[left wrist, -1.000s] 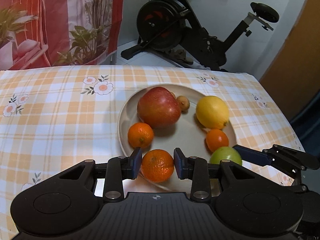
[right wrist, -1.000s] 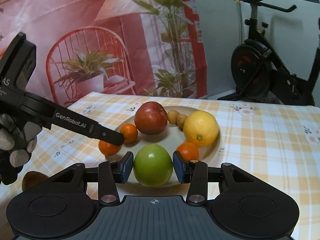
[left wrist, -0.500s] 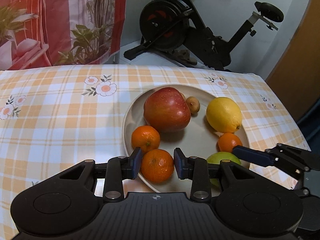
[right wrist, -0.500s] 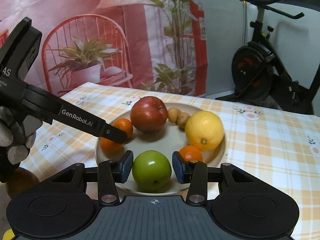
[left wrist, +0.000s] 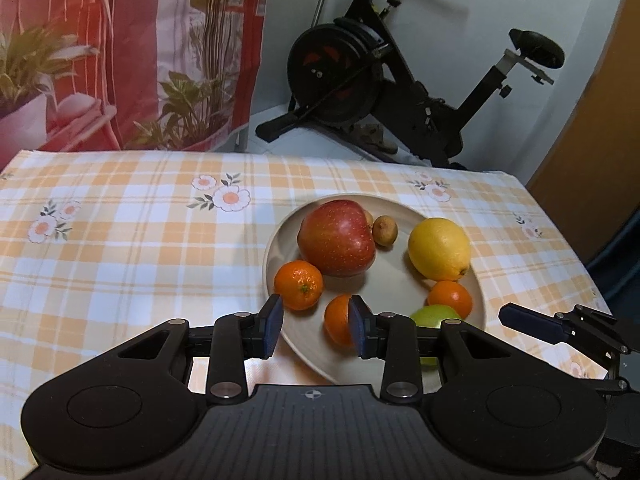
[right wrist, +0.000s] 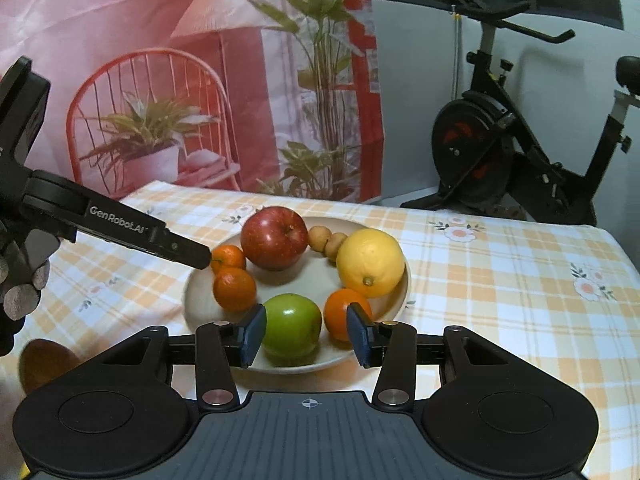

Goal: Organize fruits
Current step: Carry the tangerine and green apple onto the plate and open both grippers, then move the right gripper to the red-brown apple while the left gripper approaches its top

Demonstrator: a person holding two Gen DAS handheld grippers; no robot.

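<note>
Both my tongs are released: left gripper point(left wrist: 316, 330) hovers w/ a mandarin point(left wrist: 338, 320) beside its right finger, untouched; right gripper point(right wrist: 306, 334) brackets the green apple point(right wrist: 292, 330), clear gap on the right. All fruit sits on the plate point(right wrist: 196, 292), lemon point(right wrist: 370, 262) w/ its nub facing me, long axis roughly fwd.

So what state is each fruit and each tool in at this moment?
Left tool: open, nothing gripped.
Right tool: open, nothing gripped.
Near tangerine: on plate, beside one left-tool finger.
Green apple: on plate, loose between the right tool's fingers.
Red apple: on plate, stem up.
Lemon: on plate.
Plate: on tablecloth, holding the fruit.
</note>
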